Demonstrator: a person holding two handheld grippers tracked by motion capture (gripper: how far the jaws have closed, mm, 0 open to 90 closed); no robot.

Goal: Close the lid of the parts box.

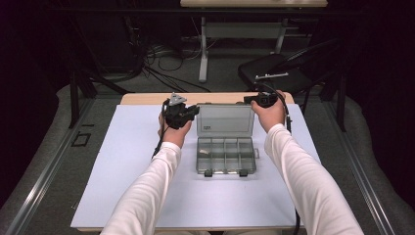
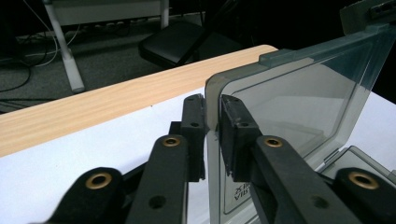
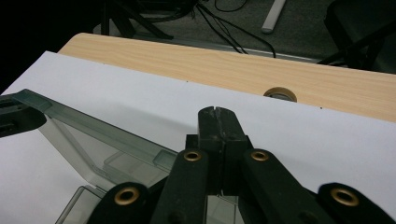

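White sheeting (image 1: 147, 186) covers the wooden table (image 1: 147, 98) where a clear compartment box (image 1: 226, 156) lies open, its lid (image 1: 225, 120) standing upright between the two grippers. Left gripper (image 2: 213, 122): its jaws straddle the lid's near edge, with a thin gap at the outer pad. Right gripper (image 3: 217, 122), just past the lid's other edge, has its jaws pressed together on nothing.

High view: above the desk (image 1: 147, 196), looking forward and down. Claw views: low and close, looking along the jaws towards the far desk edge. Shared by all three: the box lid (image 1: 225, 120) (image 2: 299, 102) (image 3: 93, 130).
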